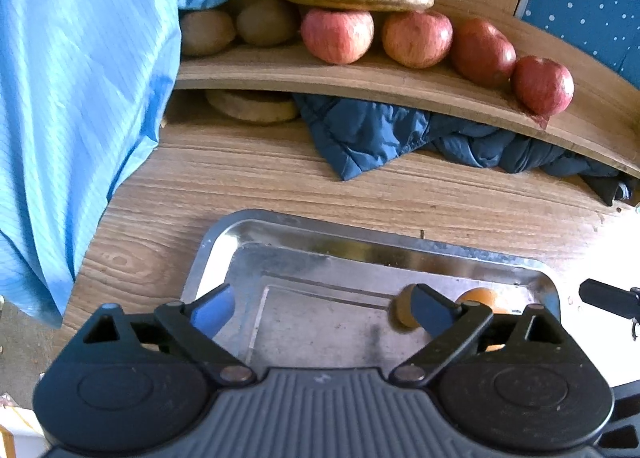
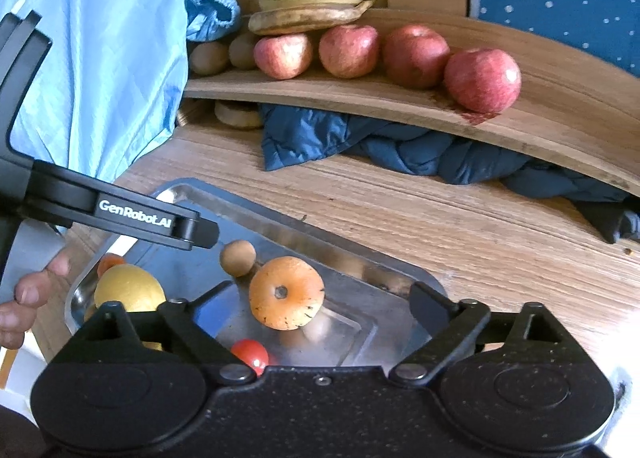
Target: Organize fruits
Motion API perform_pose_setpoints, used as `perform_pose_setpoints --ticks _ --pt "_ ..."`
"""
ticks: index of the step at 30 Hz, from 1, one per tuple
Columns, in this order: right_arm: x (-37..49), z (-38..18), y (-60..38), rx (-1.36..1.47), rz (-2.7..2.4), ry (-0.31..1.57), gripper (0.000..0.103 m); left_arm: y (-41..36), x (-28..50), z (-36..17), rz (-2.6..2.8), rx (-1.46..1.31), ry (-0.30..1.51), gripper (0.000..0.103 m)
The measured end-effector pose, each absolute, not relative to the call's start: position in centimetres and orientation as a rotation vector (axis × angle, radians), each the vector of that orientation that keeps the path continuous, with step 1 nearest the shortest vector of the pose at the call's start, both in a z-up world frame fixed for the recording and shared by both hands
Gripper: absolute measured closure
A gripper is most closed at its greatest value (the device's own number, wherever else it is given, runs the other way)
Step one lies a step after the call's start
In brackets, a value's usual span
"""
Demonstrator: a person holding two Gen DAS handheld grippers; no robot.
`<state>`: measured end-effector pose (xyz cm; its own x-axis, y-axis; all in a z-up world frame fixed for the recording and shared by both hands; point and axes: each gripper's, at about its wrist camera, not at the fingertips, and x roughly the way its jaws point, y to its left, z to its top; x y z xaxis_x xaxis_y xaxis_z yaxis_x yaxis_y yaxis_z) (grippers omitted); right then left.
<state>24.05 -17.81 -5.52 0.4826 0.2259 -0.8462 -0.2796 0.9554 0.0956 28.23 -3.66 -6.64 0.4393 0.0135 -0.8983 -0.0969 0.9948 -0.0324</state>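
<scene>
In the right wrist view the orange (image 2: 286,292) lies in the metal tray (image 2: 394,282) at lower centre, just ahead of the right gripper (image 2: 320,304), whose jaws gape wide and empty; the left gripper (image 1: 322,308), equally wide and empty, sees it only at its right edge, so the right looks nearer

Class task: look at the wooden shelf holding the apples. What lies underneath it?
Under the wooden shelf lies a crumpled dark blue quilted cloth and, further left, a flat round tan thing. The shelf hides their back parts and anything deeper.
</scene>
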Motion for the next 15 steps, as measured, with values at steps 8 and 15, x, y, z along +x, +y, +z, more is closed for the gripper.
perform_pose_setpoints --ticks 8,15 --pt "23.0 -4.4 -18.6 -0.050 0.263 0.988 0.001 -3.6 26.9 -5.9 0.087 -0.075 1.081 0.003" --pt "21.9 -3.3 -19.1 -0.049 0.229 0.951 0.001 -3.3 25.2 -4.8 0.104 -0.078 1.042 0.003"
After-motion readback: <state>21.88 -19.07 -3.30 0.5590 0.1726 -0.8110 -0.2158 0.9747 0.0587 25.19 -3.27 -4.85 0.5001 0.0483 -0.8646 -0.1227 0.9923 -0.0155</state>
